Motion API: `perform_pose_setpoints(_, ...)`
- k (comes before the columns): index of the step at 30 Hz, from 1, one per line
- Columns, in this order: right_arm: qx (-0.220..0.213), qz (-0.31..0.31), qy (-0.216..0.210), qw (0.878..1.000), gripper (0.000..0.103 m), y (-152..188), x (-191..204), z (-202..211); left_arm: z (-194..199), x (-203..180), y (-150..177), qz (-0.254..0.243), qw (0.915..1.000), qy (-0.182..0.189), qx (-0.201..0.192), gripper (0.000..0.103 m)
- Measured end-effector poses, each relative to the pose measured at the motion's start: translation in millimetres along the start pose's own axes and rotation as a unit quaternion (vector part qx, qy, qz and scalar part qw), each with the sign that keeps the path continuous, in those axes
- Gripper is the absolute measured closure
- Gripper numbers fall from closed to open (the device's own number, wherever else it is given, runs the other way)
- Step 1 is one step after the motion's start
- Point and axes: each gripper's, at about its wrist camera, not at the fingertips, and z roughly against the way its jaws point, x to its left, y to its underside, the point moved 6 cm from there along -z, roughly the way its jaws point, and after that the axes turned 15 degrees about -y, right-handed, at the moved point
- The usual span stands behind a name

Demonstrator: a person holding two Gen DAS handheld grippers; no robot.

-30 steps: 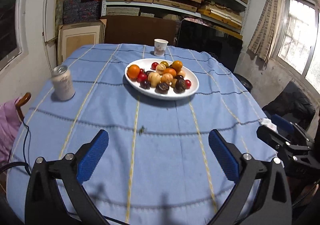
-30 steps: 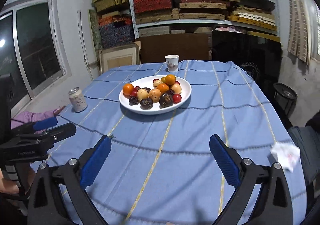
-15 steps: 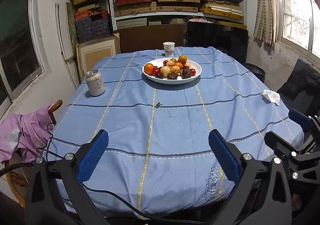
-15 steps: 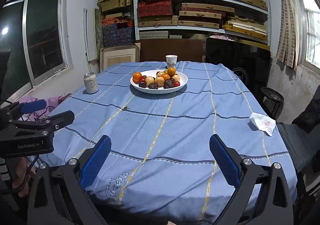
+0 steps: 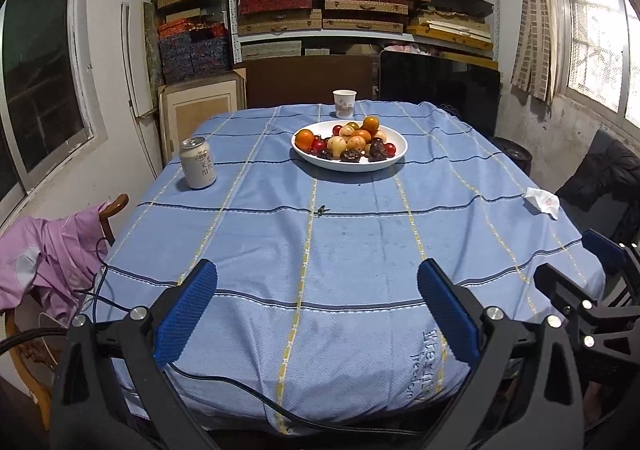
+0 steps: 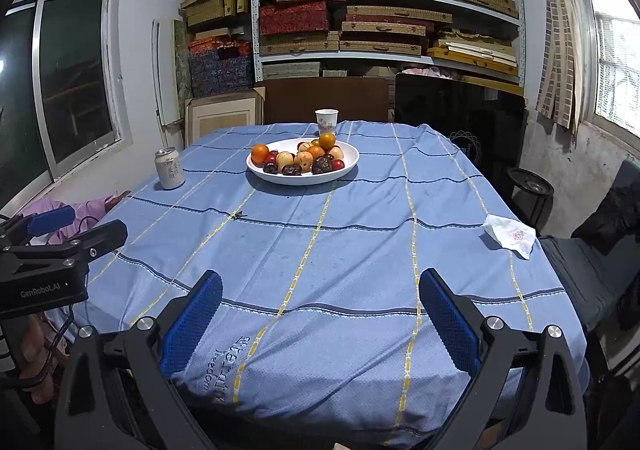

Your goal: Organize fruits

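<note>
A white oval plate (image 5: 394, 159) (image 6: 350, 165) stands at the far middle of the blue-clothed table (image 5: 360, 234) (image 6: 360, 242). It holds several small fruits (image 5: 352, 139) (image 6: 304, 159): orange, red, pale yellow and dark brown ones, piled together. My left gripper (image 5: 318, 310) is open and empty, held off the table's near edge. My right gripper (image 6: 320, 314) is open and empty too, also at the near edge. Each gripper shows at the side of the other's view.
A drink can (image 5: 197, 163) (image 6: 169, 168) stands at the table's left. A paper cup (image 5: 344, 103) (image 6: 327, 121) stands behind the plate. A crumpled tissue (image 5: 542, 201) (image 6: 510, 236) lies at the right edge. A small dark bit (image 5: 321, 209) lies mid-table. A chair with pink cloth (image 5: 52, 250) is at the left.
Both grippers have pulled back from over the table to beyond its near edge. The plate now looks far away. Both stay open and empty.
</note>
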Motion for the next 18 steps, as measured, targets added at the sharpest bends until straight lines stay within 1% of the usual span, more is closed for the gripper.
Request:
perform_pose_setpoints(4,0.004,0.002,0.001,1.0,0.004,2.2,2.0,-1.5,-3.4,0.0,2.1,-0.006,0.9999,-0.014,-0.001,0.005)
perform_pose_setpoints(9,0.005,0.0,0.003,1.0,0.004,3.4,1.1,-2.3,-6.1,-1.5,3.1,-0.011,0.9998,-0.015,0.0,0.005)
perform_pose_setpoints(13,0.004,0.001,0.003,1.0,0.004,3.3,1.8,-3.5,-7.6,-6.1,3.9,-0.018,0.9998,-0.001,0.003,0.005)
perform_pose_setpoints(16,0.003,0.002,0.004,1.0,0.004,2.9,1.2,-2.7,-8.8,-3.9,5.0,-0.011,0.9999,0.001,0.005,0.005)
perform_pose_setpoints(18,0.001,0.003,0.007,1.0,0.004,2.1,1.3,-2.2,-9.0,-1.8,4.5,-0.008,1.0,-0.004,0.003,0.005)
